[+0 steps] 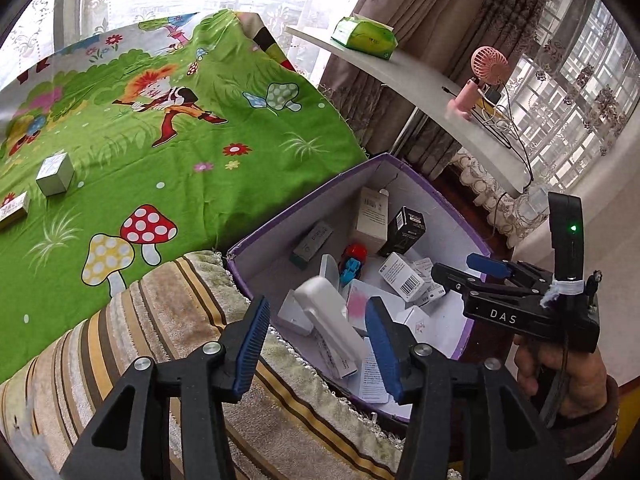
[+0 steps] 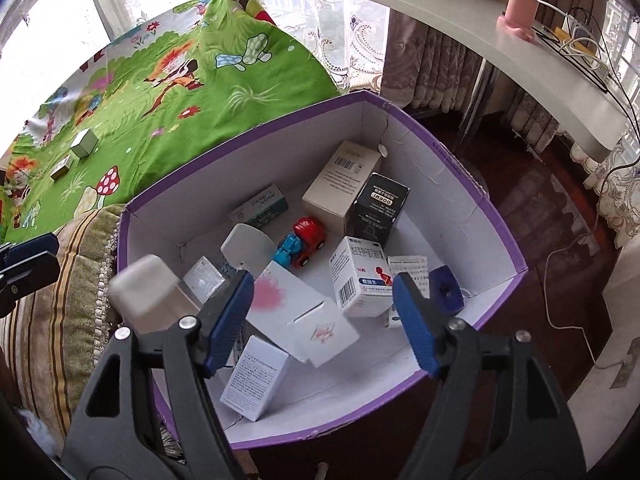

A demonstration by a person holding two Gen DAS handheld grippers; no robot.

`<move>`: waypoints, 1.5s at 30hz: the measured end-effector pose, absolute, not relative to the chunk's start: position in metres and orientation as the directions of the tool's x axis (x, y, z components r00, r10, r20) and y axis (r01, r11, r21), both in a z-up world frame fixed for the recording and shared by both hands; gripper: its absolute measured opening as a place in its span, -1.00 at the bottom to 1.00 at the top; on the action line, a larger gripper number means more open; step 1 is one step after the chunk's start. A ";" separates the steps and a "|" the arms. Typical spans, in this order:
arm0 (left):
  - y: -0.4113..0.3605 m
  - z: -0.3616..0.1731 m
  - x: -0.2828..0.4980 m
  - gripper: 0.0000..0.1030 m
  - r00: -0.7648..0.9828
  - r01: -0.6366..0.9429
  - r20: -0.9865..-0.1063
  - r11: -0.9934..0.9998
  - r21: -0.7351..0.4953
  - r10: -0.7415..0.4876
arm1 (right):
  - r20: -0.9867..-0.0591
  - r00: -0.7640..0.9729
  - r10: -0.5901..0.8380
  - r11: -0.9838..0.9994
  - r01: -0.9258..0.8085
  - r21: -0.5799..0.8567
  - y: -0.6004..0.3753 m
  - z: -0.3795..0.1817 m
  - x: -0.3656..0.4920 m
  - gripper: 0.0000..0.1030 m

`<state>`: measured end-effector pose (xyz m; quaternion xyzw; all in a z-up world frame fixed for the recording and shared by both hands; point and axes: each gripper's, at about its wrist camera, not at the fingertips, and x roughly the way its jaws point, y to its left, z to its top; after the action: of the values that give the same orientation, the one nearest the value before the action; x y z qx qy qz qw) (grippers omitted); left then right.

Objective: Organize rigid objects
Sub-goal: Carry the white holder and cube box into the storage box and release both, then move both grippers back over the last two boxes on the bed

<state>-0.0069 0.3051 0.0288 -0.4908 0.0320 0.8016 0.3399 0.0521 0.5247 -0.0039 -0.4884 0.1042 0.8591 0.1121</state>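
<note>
Facing purple box (image 2: 460, 152) (shelf-side floor visible)

Toy truck (image 2: 306, 242) in the box (image 2: 460, 184) (cartons (image 2: 362, 276) around it).

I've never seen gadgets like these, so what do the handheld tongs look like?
Each tongs is matte black plastic with silver screws and ribbed blue finger pads. The left wrist view shows the right tongs marked "DAS", with a green light, white wrapping, and the person's bare hand in a dark sleeve.
</note>
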 end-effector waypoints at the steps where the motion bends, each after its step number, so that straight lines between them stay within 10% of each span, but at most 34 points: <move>1: 0.304 0.028 -0.007 0.00 -0.286 -0.573 -0.809 -0.769 -0.285 0.513 | -0.862 -0.498 0.091 -0.954 -0.293 0.068 0.525 -0.003 0.052 0.45; 45: 0.152 0.032 -0.118 0.22 -0.489 -0.276 -0.815 -0.942 -0.192 0.310 | -0.818 -0.572 -0.058 -0.996 -0.026 0.089 0.381 0.031 -0.059 0.55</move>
<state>-0.1185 0.1520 0.0322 -0.4758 -0.0177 0.8628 0.1699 -0.0592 0.3814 0.0313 -0.4624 0.0454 0.8855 -0.0090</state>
